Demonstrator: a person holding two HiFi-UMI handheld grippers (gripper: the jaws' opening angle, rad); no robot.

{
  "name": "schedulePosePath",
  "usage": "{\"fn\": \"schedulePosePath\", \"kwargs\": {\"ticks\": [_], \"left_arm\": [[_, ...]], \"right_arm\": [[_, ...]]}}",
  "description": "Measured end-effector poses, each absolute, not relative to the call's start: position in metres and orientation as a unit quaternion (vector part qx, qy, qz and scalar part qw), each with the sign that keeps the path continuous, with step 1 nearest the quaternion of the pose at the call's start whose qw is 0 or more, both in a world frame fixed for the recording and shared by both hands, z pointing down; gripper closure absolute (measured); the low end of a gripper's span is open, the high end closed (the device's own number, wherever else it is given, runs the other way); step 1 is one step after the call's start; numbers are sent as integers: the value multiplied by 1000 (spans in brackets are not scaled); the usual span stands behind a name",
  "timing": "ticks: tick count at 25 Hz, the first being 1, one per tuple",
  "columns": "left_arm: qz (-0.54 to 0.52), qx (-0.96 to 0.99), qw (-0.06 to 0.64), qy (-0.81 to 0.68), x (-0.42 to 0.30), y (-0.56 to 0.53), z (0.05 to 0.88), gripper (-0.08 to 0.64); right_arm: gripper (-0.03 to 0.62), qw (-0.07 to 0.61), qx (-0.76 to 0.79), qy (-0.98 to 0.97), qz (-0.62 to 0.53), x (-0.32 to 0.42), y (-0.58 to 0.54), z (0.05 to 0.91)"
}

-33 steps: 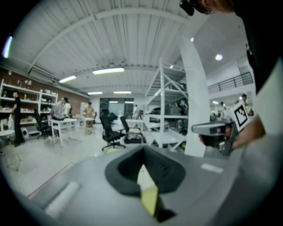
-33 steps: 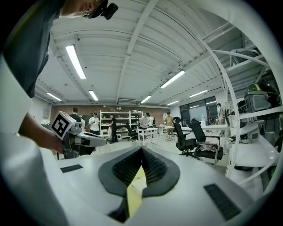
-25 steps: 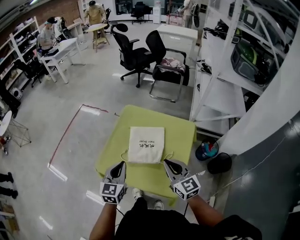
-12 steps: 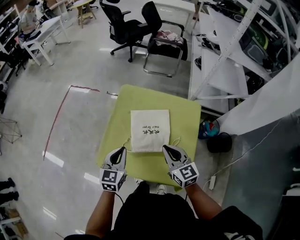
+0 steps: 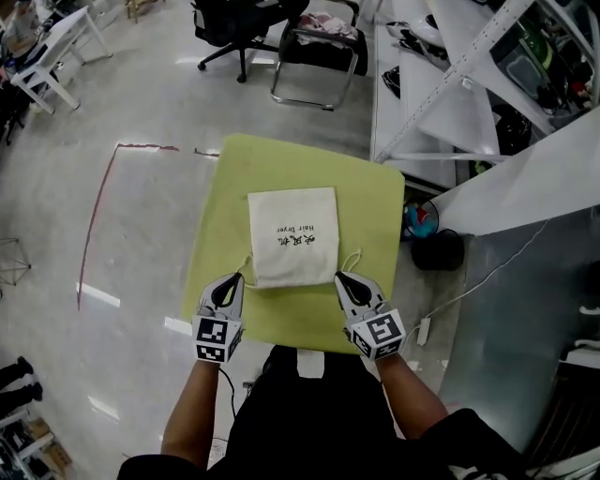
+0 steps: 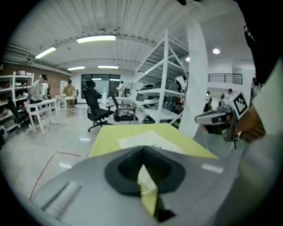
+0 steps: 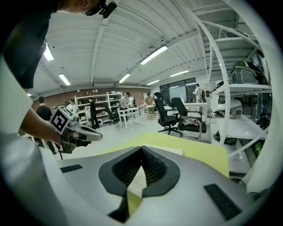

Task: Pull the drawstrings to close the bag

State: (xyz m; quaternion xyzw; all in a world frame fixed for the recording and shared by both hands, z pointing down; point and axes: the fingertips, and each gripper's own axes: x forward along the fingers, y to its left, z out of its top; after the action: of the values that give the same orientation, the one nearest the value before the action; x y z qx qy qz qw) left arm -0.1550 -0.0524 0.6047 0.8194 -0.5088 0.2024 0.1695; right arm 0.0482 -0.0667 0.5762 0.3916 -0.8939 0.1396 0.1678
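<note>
Looking down from the head camera, I see the cream drawstring bag [image 5: 292, 234] lying flat in the middle of the yellow-green table [image 5: 380, 281], its dark printed lettering facing up. Its cord end is the one nearest me. A left drawstring [image 5: 246, 266] trails out of the near left corner, and a right drawstring [image 5: 352, 255] loops out of the near right corner. Both cords lie loose on the tabletop.

My left gripper [image 5: 235, 279] sits over the near edge of the table, just beside the left cord and pointing away from me. In its own view the two jaws are pressed together with nothing caught between them, only the table and bag showing beyond the tips. My right gripper [image 5: 341, 278] mirrors it on the other side, near the right cord. Its jaws are likewise fully closed and empty. I cannot tell whether either tip touches the table or a cord.

Beyond the table stand two black office chairs [image 5: 281, 28], and white shelving [image 5: 450, 94] runs along the right. A red tape line [image 5: 94, 225] marks the floor to the left.
</note>
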Motion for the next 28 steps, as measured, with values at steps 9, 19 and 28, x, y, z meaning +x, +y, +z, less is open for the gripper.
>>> {"fn": "schedulePosePath", "kwargs": {"ticks": [9,19,28], "left_arm": [[275,796,179,-509,-163,-71,666,554],[382,787,178,-451,-160,-92,735,415],[482,779,172,-363,-157,-96,775,417]], "right_arm": [[586,189,382,-889,168,64,-74,619],[586,191,374,-885,202,64,-73,652],[586,198,378,-880,210,77,-79,667]]}}
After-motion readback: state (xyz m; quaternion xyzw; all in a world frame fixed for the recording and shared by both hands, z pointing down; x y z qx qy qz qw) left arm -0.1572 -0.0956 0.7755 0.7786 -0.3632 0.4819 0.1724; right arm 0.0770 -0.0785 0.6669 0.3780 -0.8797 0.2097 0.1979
